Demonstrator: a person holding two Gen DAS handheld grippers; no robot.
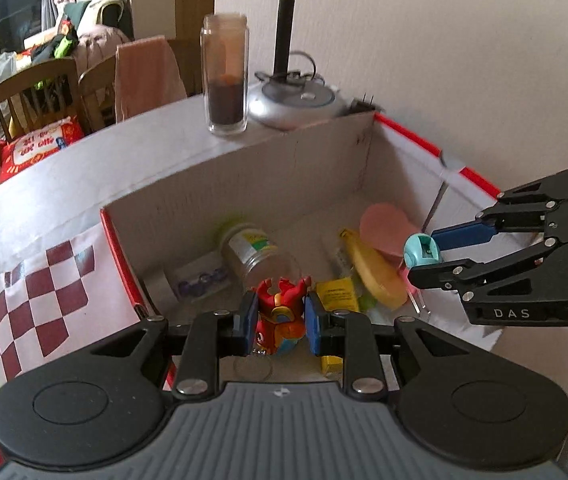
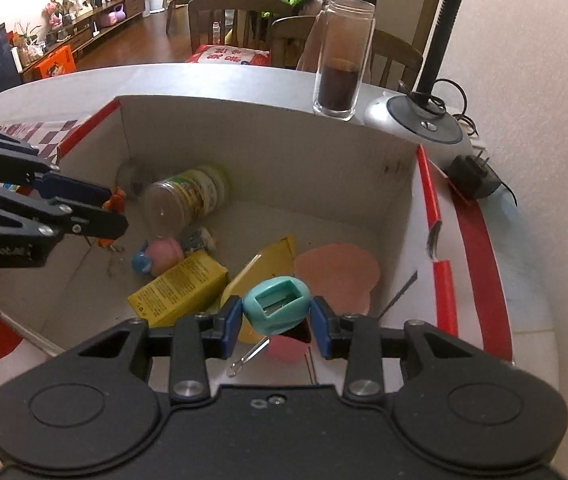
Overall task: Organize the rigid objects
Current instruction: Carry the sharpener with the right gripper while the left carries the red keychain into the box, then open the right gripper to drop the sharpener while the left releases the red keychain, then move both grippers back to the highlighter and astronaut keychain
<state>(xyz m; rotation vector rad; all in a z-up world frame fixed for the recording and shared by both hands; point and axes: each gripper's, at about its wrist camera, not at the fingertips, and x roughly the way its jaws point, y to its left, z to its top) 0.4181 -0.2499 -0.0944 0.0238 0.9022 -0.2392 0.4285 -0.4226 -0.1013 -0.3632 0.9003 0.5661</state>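
Open cardboard box (image 2: 244, 128) on table: left gripper (image 1: 278, 316) clamps red toy (image 1: 280, 312), right gripper (image 2: 276, 320) holds teal sharpener (image 2: 276, 310), seemingly clear of walls

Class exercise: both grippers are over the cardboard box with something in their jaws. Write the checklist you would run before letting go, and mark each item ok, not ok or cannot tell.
1. Left gripper shut on red toy figure: ok.
2. Right gripper shut on teal pencil sharpener: ok.
3. Both loads over the cardboard box opening: ok.
4. Grippers apart from each other: ok.
5. Bare box floor directly below the toy: cannot tell.
6. Tall glass jar outside the box, away from both grippers: ok.
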